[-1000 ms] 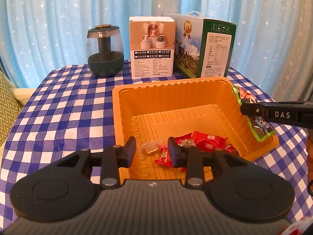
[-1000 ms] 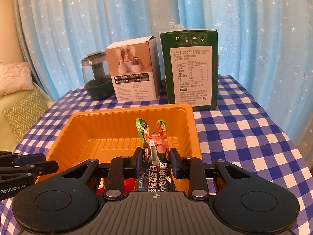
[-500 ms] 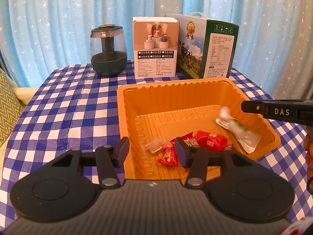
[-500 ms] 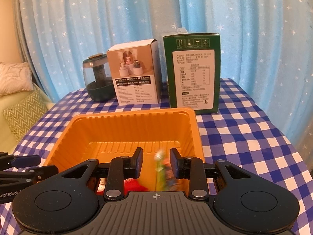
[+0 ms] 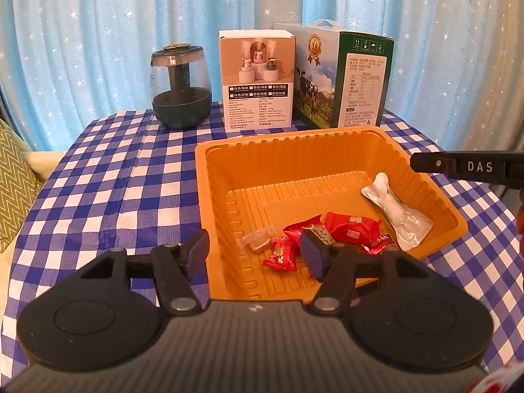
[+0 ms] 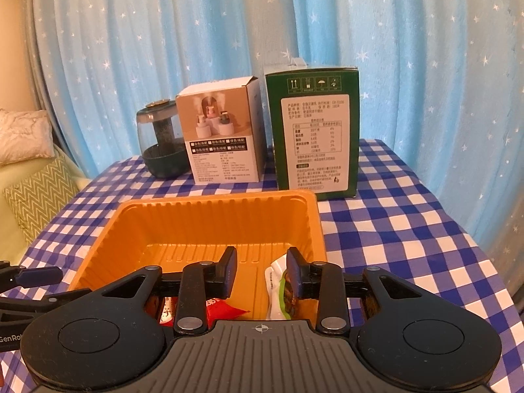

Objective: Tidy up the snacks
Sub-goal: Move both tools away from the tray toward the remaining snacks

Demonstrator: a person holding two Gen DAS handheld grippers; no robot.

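Observation:
An orange plastic tray (image 5: 203,177) stands on the checked cloth. In it lie several red-wrapped candies (image 5: 352,227), a clear-wrapped sweet (image 5: 258,240) and a silver pouch (image 5: 396,211) against its right wall. My left gripper (image 5: 254,253) hovers over the tray's near left corner. Its jaws are opening and nothing is between them. My right gripper (image 6: 262,265) is open over the tray (image 6: 203,203) with nothing in its grip. The pouch (image 6: 278,291) lies just below its right finger. One right finger (image 5: 458,166) reaches over the tray's right rim.
At the back of the table stand a dark green glass jar (image 5: 180,98), a white carton (image 5: 257,82) and a green milk box (image 5: 347,78). A blue starred curtain hangs behind. A zigzag cushion (image 5: 13,183) lies off the left edge.
The right gripper let go of the pouch, which fell from between its jaws into the tray's right side. The left gripper's jaws have spread much wider. Neither hand has shifted noticeably.

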